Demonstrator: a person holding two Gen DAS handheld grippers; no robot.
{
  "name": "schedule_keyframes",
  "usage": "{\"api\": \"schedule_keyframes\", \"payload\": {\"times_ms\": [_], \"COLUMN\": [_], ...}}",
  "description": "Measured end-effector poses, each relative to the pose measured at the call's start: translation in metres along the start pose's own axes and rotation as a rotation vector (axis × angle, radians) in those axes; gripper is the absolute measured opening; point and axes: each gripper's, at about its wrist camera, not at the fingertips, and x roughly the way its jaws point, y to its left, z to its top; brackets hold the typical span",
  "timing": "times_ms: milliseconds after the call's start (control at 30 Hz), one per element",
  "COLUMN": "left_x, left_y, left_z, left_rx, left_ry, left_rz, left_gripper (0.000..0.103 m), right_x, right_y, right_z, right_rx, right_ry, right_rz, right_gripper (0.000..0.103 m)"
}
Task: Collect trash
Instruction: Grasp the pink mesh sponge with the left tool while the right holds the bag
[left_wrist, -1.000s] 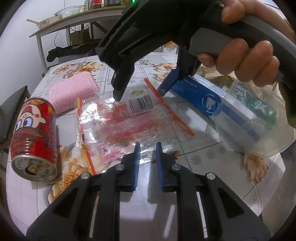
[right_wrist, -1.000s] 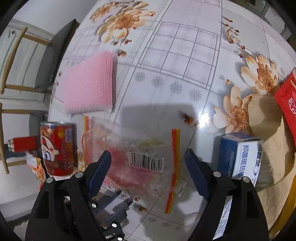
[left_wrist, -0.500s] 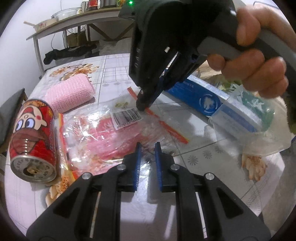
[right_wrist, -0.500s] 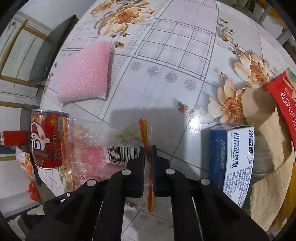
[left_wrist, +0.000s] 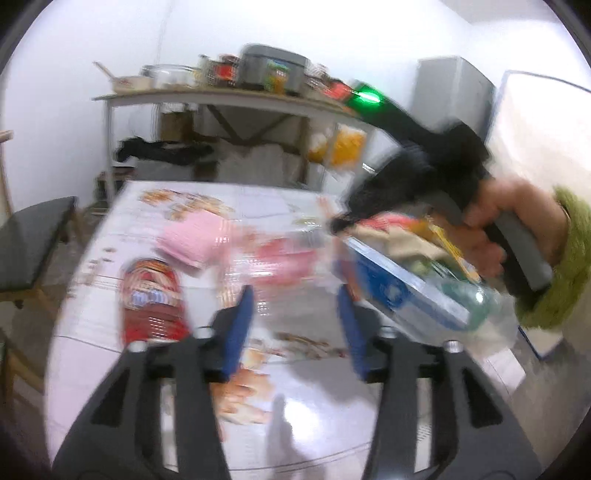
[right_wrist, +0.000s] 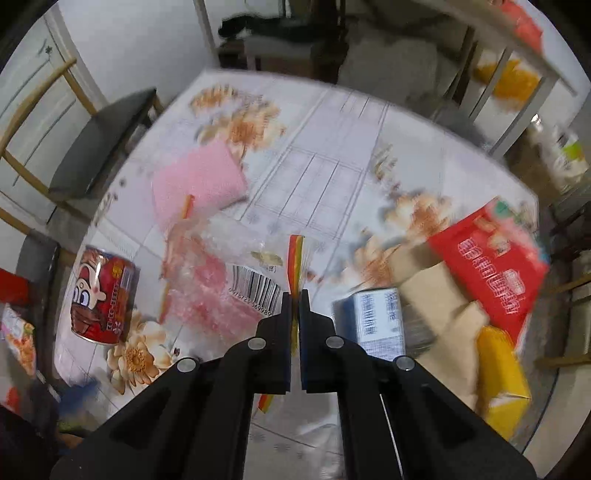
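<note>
My right gripper (right_wrist: 295, 295) is shut on the red-orange zip strip of a clear plastic bag (right_wrist: 255, 291) with a barcode label. The bag hangs from it, lifted partly off the flowered table (right_wrist: 332, 155). In the blurred left wrist view the same bag (left_wrist: 280, 254) shows as a pink smear under the right gripper (left_wrist: 347, 221), held by a hand (left_wrist: 491, 225) in a green sleeve. My left gripper (left_wrist: 295, 295) hangs above the table, its jaws opening, with nothing pressed between the blue pads (left_wrist: 240, 314).
A red drink can (right_wrist: 103, 295) lies left of the bag, a pink sponge (right_wrist: 195, 184) beyond it. On the right lie a blue-white box (right_wrist: 376, 317), brown paper (right_wrist: 436, 288), a red packet (right_wrist: 487, 273) and a yellow pack (right_wrist: 498, 376). A chair (right_wrist: 99, 140) stands at the table's left edge.
The right gripper closed on the bag's zip strip and rose, pulling the bag up. The left gripper's jaws spread apart and it lifted, tilting its view toward the room.
</note>
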Motion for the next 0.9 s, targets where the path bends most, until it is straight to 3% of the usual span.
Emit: {"api": "schedule_keyframes", "payload": {"times_ms": [100,233,333,433,500,600,733,900], "left_x": [-0.012,-0.01,-0.009,0.013,0.036,0.087,0.146,0.196], "left_y": [0.021,0.049,0.073,0.096,0.106,0.115,0.108,0.089], "left_z": [0.009,0.018,0.037,0.07,0.089,0.117,0.133,0.127], "left_rx": [-0.04,-0.083,-0.135,-0.129,-0.083,0.044,0.177,0.345], "left_ry": [-0.035,-0.006,-0.002,0.068,0.136,0.24,0.371,0.463], "left_rz": [0.097,0.176,0.139,0.015,-0.06,-0.104,-0.109,-0.08], "left_gripper": [0.073,0.073,0.073,0.078,0.08,0.084,0.085,0.09], "right_x": [-0.019,-0.035,-0.05,-0.061,-0.069,-0.079,-0.091,-0.1], "right_y": [-0.004,-0.004,-0.004,-0.005,-0.007,-0.01,-0.015,-0.03], "right_z": [-0.001,-0.003,-0.004,-0.005,-0.005,-0.006,-0.005,-0.002], "right_rx": [0.003,0.017,0.025,0.029,0.032,0.042,0.058,0.087], "right_ry": [-0.056,-0.118,-0.156,-0.183,-0.202,-0.228,-0.26,-0.285], "right_rz": [-0.016,-0.023,-0.029,-0.027,-0.025,-0.021,-0.022,-0.029], "right_gripper": [0.003,0.003,0.003,0.003,0.003,0.003,0.003,0.003]}}
